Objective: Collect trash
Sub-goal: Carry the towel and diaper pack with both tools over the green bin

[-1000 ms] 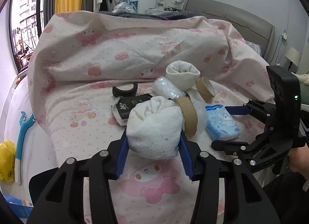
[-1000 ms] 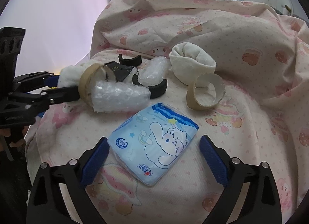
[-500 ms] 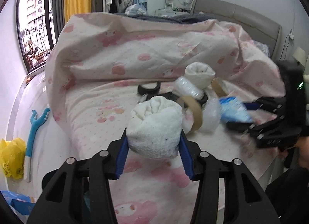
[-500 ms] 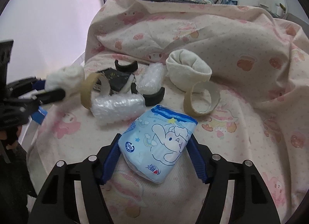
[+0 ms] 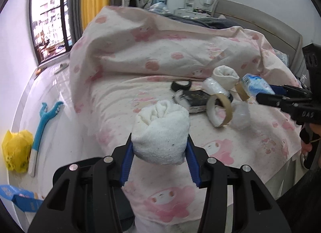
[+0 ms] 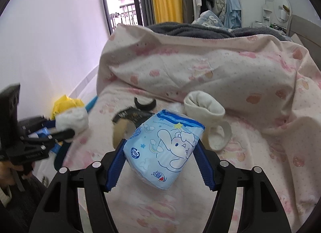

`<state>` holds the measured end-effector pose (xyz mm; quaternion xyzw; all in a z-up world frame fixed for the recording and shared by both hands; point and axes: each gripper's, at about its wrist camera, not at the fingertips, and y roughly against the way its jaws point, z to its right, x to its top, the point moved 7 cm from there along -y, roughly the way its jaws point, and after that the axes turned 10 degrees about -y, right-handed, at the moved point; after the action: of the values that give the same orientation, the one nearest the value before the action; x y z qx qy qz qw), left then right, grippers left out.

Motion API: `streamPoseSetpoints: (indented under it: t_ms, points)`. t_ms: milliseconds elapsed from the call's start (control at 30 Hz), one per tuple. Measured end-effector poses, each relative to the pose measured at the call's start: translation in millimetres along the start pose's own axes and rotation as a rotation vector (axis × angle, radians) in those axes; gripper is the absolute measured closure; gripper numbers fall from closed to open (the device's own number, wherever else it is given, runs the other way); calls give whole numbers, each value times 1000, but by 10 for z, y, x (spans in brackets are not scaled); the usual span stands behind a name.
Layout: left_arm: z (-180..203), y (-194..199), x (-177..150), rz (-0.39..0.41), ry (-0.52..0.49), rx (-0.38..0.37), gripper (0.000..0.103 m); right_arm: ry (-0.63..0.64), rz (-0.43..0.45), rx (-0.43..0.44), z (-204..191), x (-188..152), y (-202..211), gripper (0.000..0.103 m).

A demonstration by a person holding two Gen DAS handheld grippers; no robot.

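My left gripper [image 5: 159,146] is shut on a rolled white sock [image 5: 161,133], held above the pink bedspread [image 5: 230,148]. My right gripper [image 6: 161,148] is shut on a blue tissue pack [image 6: 163,146] with a cartoon print, lifted off the bed. In the left wrist view the tissue pack [image 5: 253,85] and right gripper [image 5: 268,92] show at the right. In the right wrist view the left gripper [image 6: 60,128] and its sock [image 6: 72,120] appear at the left. On the bed lie a cardboard tape ring [image 5: 219,110], bubble wrap [image 5: 239,117], a dark flat packet [image 5: 195,100] and a second white sock roll [image 6: 203,106].
A bunched pink quilt [image 5: 170,52] rises behind the litter. On the floor at left sit a yellow bag [image 5: 16,148], a blue back scratcher [image 5: 43,124] and a blue box [image 5: 18,197]. A second tape ring [image 6: 217,134] and a black curved piece [image 6: 145,103] lie on the bed.
The right gripper closed on the tissue pack and lifted it off the bed. The left gripper, still holding the sock, moved away to the left of the litter pile.
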<state>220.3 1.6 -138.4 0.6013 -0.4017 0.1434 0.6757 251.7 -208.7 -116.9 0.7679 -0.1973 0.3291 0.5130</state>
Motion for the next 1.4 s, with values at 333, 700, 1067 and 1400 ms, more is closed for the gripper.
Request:
streamPoseSetpoints:
  t_ms: [333,700,1067,1400]
  points:
    - [-403,10,-266,-55,121,38,52,20,11,92,-681,232,-58,36]
    - [-925,99,-758,-143,177,111,52,51,-28,172,-1438,243,-296,36]
    - [-1363,58,-1356,-269,233,133,52,102,-119,242,-2189,80,-605,36]
    - [-1614,-41,-1785,-350,321,99,52,131,-233,272,-2679,-189,-987,36]
